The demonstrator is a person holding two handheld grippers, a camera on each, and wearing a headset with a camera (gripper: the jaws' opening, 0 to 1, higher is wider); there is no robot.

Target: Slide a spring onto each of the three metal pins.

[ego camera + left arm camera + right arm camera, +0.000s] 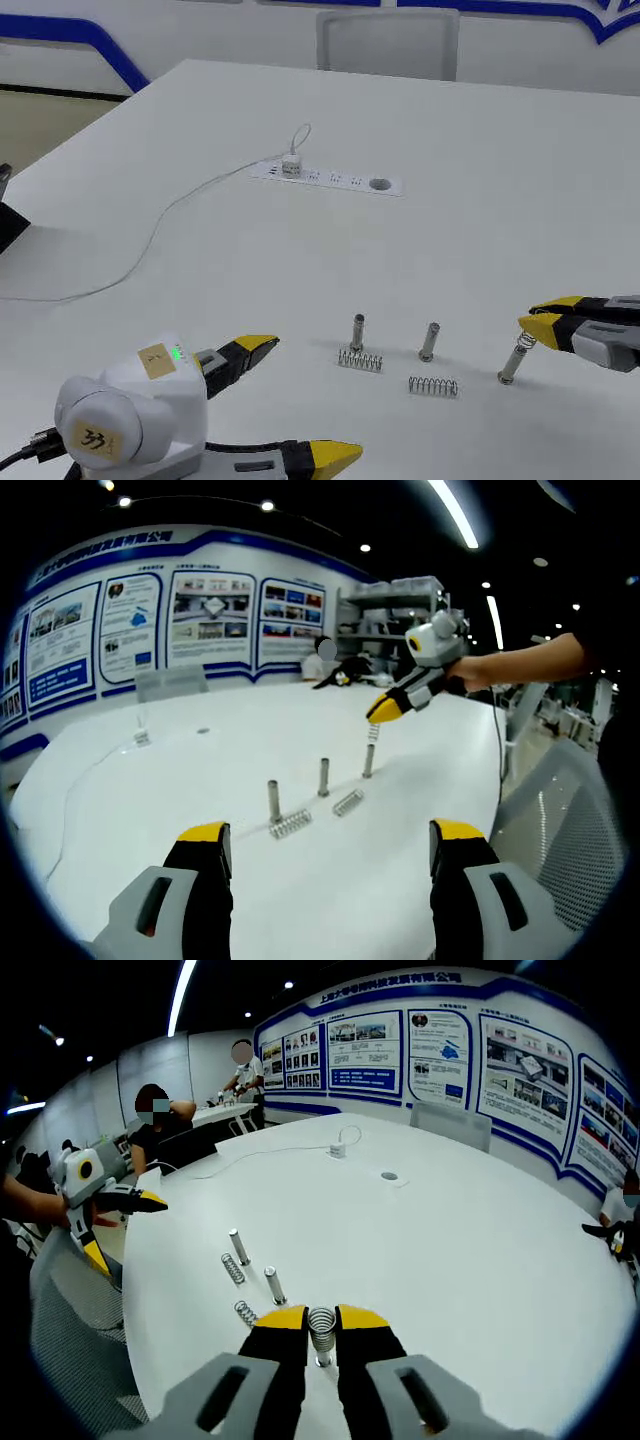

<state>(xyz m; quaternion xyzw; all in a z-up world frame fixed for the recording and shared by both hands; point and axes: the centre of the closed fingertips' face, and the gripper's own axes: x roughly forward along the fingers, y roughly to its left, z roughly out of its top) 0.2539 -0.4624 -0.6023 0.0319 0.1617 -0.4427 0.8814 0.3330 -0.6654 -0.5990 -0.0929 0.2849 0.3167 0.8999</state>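
One white table [480, 150] carries everything; its flat, bare top suits small parts that could roll off or get lost.

Left gripper [312, 398] hangs low over the near edge with its jaws wide apart and nothing between them. It is probably parked clear, since this step needs one tool.

Right gripper [528, 318] is clamped on the held spring [524, 342], with the coil roughly in line with the right pin [511, 368] so it can drop down the shaft. In the right gripper view the coil sits just above that pin, between the yellow tips. Its lower end meets the pin's top; whether it has started over the pin I cannot tell.

A strip [330, 180] with plug and cable lies well apart at mid-table and looks to be no part of the work.

Middle pin [430, 341] and left pin [357, 332] stand upright and bare, ends up so coils can go on from above.

Left spring [360, 360] lies on its side just beside the left pin's foot, and middle spring [433, 386] lies near the middle pin. Each looks staged by the pin it is meant for.

Count: one table, two grippers, one strip, three pins, three springs. One spring is gripped and two are lying; I judge that no pin is fully sleeved yet.
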